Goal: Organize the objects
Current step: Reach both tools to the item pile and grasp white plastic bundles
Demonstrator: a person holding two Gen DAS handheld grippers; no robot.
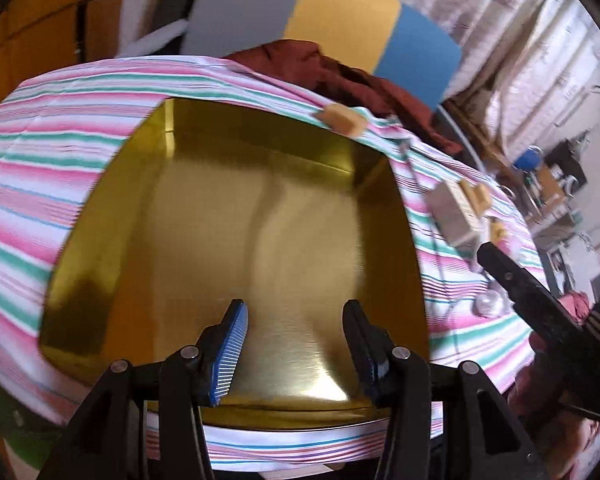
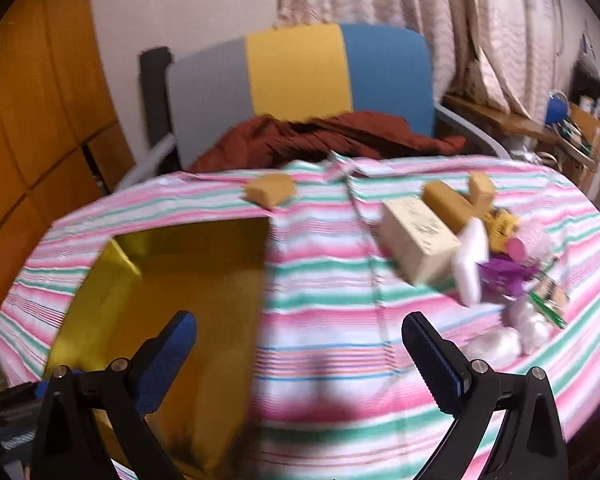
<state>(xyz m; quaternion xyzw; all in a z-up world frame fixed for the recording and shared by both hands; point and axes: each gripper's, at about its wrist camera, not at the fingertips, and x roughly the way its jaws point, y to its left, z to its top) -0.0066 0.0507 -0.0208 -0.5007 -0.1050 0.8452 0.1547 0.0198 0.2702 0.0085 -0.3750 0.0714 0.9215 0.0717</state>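
A bench covered by a striped cloth (image 2: 320,300) in pink, green and white fills both views. Behind it stands a chair (image 2: 300,76) with a back in grey, yellow and blue panels, and a rust-brown garment (image 2: 320,132) lies heaped on its seat, against the bench's far edge.

A large gold tin tray (image 1: 228,216), shallow and square with rounded corners, sits on the cloth on the left side of the bench. Nothing lies inside it.

The left claw (image 1: 296,344) hangs over the near part of the tray, its two blue-padded fingers partly open and holding nothing. The right claw (image 2: 300,356) hovers above the cloth just right of the tray, spread wide and also empty.

The things to be organized sit on the cloth to the right of the tray, well apart from it. A cream box (image 2: 418,238) is the biggest, with a tan block (image 2: 448,200) just behind it and a white slab (image 2: 470,266) leaning beside it. Around these cluster a purple item (image 2: 504,276), a pink round piece (image 2: 516,249) and some clear plastic bags (image 2: 512,332), blurred. A single tan sponge-like block (image 2: 270,190) lies alone just beyond the tray's far edge.
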